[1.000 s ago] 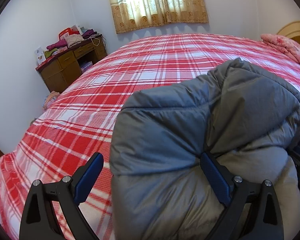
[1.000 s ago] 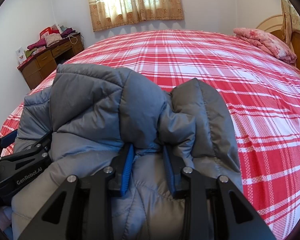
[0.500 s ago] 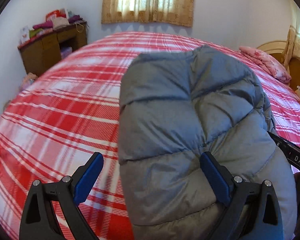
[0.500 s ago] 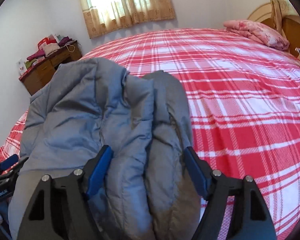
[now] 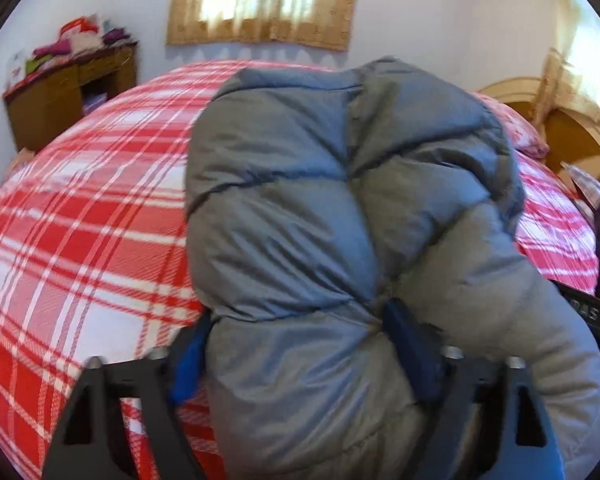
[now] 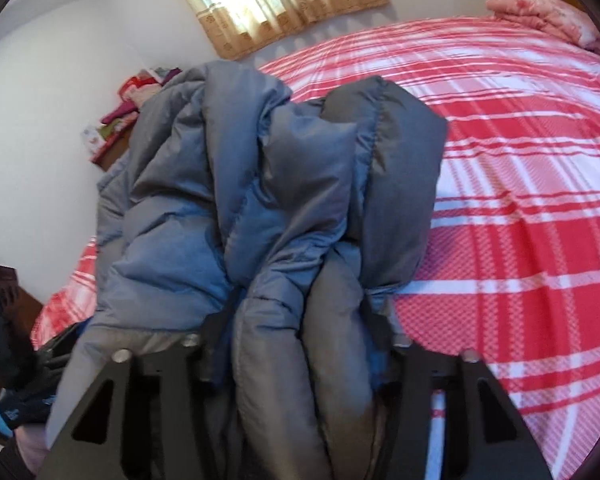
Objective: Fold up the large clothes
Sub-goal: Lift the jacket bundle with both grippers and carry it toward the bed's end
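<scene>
A grey puffy down jacket (image 5: pixel 340 216) is bunched up and held above the red plaid bed (image 5: pixel 80 220). My left gripper (image 5: pixel 296 344) is shut on a thick fold of the jacket, its blue pads pressing in from both sides. In the right wrist view the same jacket (image 6: pixel 268 184) hangs in folds in front of me. My right gripper (image 6: pixel 300 320) is shut on a bundle of its folds, which hide the fingertips. The jacket blocks much of both views.
The plaid bed (image 6: pixel 520 160) spreads to the right. A wooden desk (image 5: pixel 64 96) piled with clothes stands at the far left wall under a curtained window (image 5: pixel 260 4). A pink pillow (image 6: pixel 548 12) and a wooden headboard (image 5: pixel 568 132) are at the far right.
Both grippers, open half a second ago, have closed on thick folds of the jacket. The jacket has risen and bunched up closer to both cameras.
</scene>
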Motion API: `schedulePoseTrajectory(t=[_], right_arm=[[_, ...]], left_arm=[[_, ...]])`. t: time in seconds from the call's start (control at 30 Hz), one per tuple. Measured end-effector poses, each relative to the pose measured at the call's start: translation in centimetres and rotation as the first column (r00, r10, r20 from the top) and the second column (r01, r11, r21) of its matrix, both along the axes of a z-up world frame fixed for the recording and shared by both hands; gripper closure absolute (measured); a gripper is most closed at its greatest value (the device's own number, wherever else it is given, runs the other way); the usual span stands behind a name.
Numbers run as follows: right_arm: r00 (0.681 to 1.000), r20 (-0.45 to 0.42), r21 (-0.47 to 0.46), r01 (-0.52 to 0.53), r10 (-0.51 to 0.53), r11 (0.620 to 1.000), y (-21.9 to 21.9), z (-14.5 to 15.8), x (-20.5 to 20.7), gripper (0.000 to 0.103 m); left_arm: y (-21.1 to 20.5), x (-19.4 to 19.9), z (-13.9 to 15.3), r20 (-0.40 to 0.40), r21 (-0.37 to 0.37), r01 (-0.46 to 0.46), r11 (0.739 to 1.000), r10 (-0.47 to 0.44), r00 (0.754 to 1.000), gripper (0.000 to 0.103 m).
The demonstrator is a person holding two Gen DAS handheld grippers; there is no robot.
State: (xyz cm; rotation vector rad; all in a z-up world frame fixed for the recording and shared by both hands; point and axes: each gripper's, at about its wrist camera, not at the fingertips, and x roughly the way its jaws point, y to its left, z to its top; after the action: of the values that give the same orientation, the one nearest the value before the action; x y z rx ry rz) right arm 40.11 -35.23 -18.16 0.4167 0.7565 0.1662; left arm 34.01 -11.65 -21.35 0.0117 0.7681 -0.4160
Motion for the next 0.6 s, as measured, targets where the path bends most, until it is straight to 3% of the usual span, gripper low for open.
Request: schedulePoseTrajectory(t=[0.07, 0.17, 0.27, 0.6], right_arm=[[1.0, 0.01, 0.001, -0.016, 0.016, 1.0, 0.4, 0.1, -0.2, 0.075], [0.999, 0.037, 0.009, -0.021, 0.021, 1.0, 0.3, 0.3, -1.0, 0.082], [0.997, 0.078, 0.026, -0.028, 0.026, 0.999, 0.2, 1.0, -1.9, 0.085], [0.967, 0.231, 0.05, -0.12, 0.105, 0.992, 3.7, 6.8, -3.6, 0.087]], left_arm=[[-0.7, -0.9, 0.5, 0.038, 0.044, 0.03, 0.999, -0.032, 0.999, 0.057], [-1.4, -2.4, 1.6, 0.091, 0.137, 0.043, 0.99, -0.056, 0.994, 0.079], [-1.2, -4.1, 3.2, 0.147, 0.178, 0.037, 0.983, -0.064, 0.987, 0.085], [3.5, -8.2, 11.1, 0.337, 0.16, -0.031, 0.987, -0.025, 0.941, 0.089]])
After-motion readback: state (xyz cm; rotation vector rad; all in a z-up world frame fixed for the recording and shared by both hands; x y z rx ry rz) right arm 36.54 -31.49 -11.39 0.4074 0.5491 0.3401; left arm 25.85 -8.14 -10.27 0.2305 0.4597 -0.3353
